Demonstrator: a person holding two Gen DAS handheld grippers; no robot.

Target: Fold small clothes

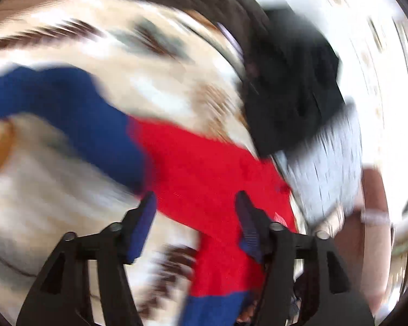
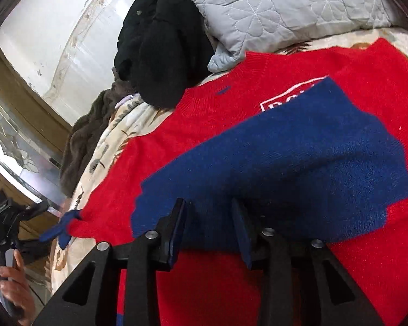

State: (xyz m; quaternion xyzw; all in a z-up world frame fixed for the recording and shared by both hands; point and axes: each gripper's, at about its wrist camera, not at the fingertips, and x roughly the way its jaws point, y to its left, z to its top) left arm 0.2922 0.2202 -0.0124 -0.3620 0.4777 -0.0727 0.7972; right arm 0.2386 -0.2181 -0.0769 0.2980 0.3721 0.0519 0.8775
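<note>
A red knit sweater (image 2: 258, 125) with a white logo lies spread on the bed. One blue sleeve (image 2: 299, 163) is folded across its chest. My right gripper (image 2: 210, 217) stands open just short of that sleeve's near edge, with nothing pressed between the pads. The left wrist view is blurred by motion. It shows the red sweater (image 1: 204, 168) and its other blue sleeve (image 1: 76, 114) stretched out to the left. My left gripper (image 1: 195, 209) is open above the red cloth and holds nothing. In the right wrist view the left gripper (image 2: 27, 222) is at the far left in a hand (image 2: 11, 282), beside a blue tip (image 2: 61, 229) of the sweater.
A black garment (image 2: 160, 54) and a grey quilted pillow (image 2: 272, 8) lie at the head of the bed, touching the sweater's collar side. A brown blanket (image 2: 87, 138) hangs off the floral bedsheet (image 2: 108, 146). White wall and a wooden cabinet stand beyond.
</note>
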